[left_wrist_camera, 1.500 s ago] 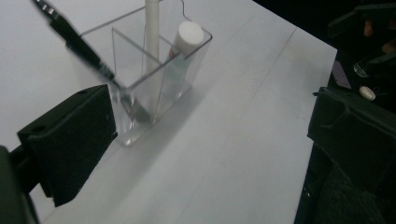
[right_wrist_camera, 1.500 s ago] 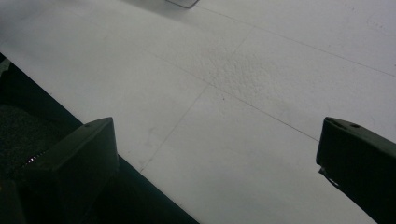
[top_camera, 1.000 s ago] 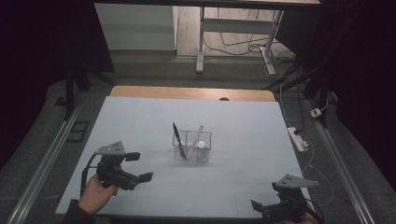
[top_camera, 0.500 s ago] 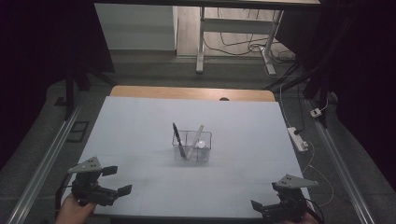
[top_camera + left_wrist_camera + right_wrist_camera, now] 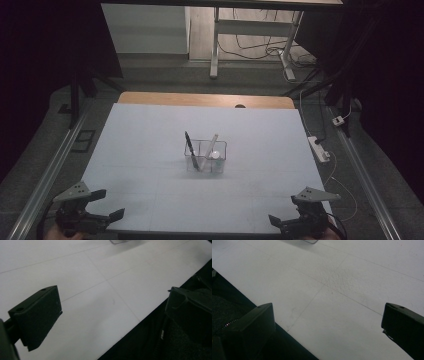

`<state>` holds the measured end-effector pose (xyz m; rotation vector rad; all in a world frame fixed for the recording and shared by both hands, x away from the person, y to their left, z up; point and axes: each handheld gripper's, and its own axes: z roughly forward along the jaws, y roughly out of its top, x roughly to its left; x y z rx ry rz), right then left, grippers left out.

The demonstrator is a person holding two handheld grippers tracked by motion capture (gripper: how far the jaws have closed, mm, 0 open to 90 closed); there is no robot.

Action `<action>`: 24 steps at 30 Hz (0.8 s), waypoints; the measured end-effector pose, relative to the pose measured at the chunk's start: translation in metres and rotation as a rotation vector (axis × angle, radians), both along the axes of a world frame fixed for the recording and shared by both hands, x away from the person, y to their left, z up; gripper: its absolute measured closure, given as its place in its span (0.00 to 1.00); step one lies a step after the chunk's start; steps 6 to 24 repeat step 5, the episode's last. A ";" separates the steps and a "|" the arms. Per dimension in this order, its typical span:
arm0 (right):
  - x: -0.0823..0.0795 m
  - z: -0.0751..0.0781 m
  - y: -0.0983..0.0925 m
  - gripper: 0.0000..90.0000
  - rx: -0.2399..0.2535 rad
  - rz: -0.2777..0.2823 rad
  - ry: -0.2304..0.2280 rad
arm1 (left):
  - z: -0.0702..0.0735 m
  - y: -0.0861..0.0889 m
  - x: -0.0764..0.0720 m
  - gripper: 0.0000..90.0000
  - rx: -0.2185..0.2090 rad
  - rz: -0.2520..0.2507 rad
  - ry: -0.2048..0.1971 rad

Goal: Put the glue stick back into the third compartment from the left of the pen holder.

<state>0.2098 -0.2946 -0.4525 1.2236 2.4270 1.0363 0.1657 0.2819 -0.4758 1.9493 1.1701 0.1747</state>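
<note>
A clear holder (image 5: 206,156) stands in the middle of the white table (image 5: 150,130). A black pen (image 5: 191,150) and a pale stick (image 5: 212,146) lean in it, with a small white object (image 5: 215,155) at its bottom. My left gripper (image 5: 111,206) is at the table's front left corner, open, nothing between its jaws. In the left gripper view (image 5: 112,310) the jaws stand wide apart over the table edge. My right gripper (image 5: 280,220) rests at the front right corner, also open and empty, its jaws spread over bare table in the right gripper view (image 5: 327,325).
A wooden strip (image 5: 205,100) runs along the table's far edge. A white power strip (image 5: 319,148) lies on the floor to the right. Metal rails (image 5: 45,175) flank the table. A desk frame (image 5: 250,40) with cables stands behind.
My left gripper has pulled back from the table's left-middle to the front left corner. The right gripper has stayed put.
</note>
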 end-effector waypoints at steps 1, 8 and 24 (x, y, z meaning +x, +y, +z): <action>0.000 0.000 0.000 0.00 -0.001 0.000 0.000 | 0.000 0.000 0.000 0.01 0.003 0.002 0.002; 0.000 0.000 0.000 0.00 -0.007 0.001 0.000 | -0.001 -0.003 0.002 0.01 0.034 0.007 0.027; 0.000 0.000 0.000 0.00 -0.007 0.001 0.000 | -0.001 -0.003 0.002 0.01 0.034 0.007 0.027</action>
